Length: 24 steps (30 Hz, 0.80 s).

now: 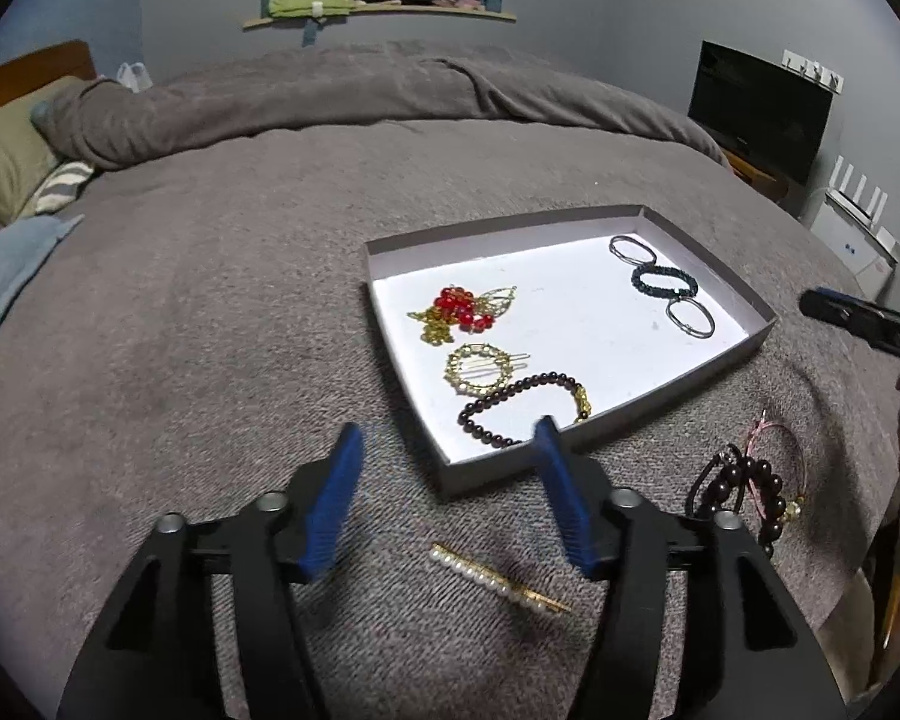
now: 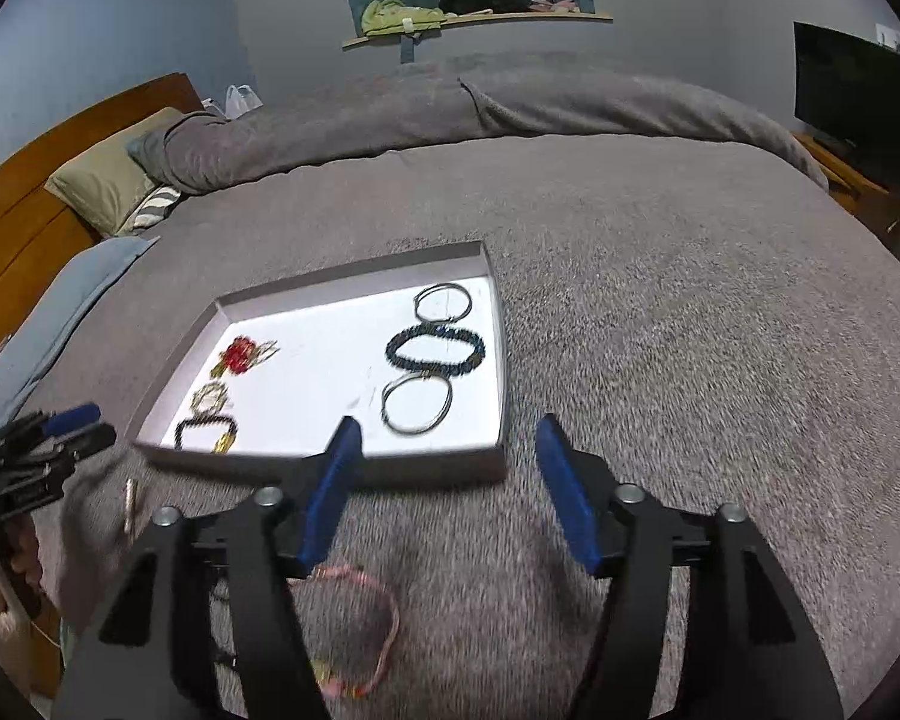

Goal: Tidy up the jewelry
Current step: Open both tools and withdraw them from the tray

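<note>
On a bed covered by a grey blanket (image 1: pixel 210 312), the left gripper (image 1: pixel 447 450) hangs with its blue-padded fingers (image 1: pixel 336 510) spread wide and nothing between them. Below and between those fingers, on the blanket, lies a pearl hair clip (image 1: pixel 498 581), apart from both pads. Just ahead of the fingertips sits a shallow white tray (image 1: pixel 570 318); the right fingertip overlaps its near edge in this view. In the tray, from left to right: a red bead cluster (image 1: pixel 459 307), a round gold clip (image 1: pixel 480 367), a dark bead bracelet (image 1: pixel 519 411), then at the far side a black beaded bracelet (image 1: pixel 663 282) between two silver hoops (image 1: pixel 690 317). To the right of the tray, on the blanket, a second dark bead bracelet (image 1: pixel 750 495) lies tangled with a pink cord bracelet (image 1: pixel 777 456).

The right gripper (image 2: pixel 447 450) is likewise wide open and empty, its left fingertip over the tray's near wall. The pink cord bracelet lies under and behind its left finger, blurred.
</note>
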Each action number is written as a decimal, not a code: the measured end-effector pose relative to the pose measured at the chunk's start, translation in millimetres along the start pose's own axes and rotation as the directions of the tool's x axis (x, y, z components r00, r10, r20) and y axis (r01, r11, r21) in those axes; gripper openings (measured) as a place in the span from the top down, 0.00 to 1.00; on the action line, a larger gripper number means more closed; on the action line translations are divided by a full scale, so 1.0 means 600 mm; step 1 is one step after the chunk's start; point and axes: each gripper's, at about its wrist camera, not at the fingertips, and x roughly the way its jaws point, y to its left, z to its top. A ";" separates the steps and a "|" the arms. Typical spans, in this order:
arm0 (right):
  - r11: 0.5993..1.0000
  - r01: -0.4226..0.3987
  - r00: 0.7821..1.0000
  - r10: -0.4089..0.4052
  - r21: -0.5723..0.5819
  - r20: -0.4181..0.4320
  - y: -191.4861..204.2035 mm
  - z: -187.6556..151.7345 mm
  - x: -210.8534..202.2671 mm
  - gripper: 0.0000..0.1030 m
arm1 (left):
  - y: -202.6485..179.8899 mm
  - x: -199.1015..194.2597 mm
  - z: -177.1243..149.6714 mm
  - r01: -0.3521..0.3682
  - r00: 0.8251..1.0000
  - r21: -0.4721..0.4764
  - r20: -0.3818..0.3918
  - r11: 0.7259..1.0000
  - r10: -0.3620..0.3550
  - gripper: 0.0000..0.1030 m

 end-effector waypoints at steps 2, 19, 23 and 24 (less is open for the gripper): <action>1.000 0.005 1.000 -0.005 -0.012 0.002 0.003 -0.009 -0.012 0.35 | 0.001 -0.009 -0.003 -0.009 1.000 0.000 0.008 1.000 0.009 0.30; 0.999 0.011 1.000 -0.011 -0.050 -0.010 0.020 -0.103 -0.063 0.05 | -0.020 -0.038 -0.087 -0.087 0.996 0.037 0.006 0.996 0.087 0.06; 0.998 0.024 1.000 -0.024 -0.058 0.001 0.023 -0.124 -0.072 0.05 | -0.025 -0.025 -0.104 -0.123 0.992 0.053 -0.007 0.991 0.124 0.06; 0.998 0.020 1.000 -0.020 -0.054 0.000 0.022 -0.129 -0.073 0.05 | -0.025 -0.022 -0.106 -0.127 0.992 0.051 -0.013 0.991 0.128 0.06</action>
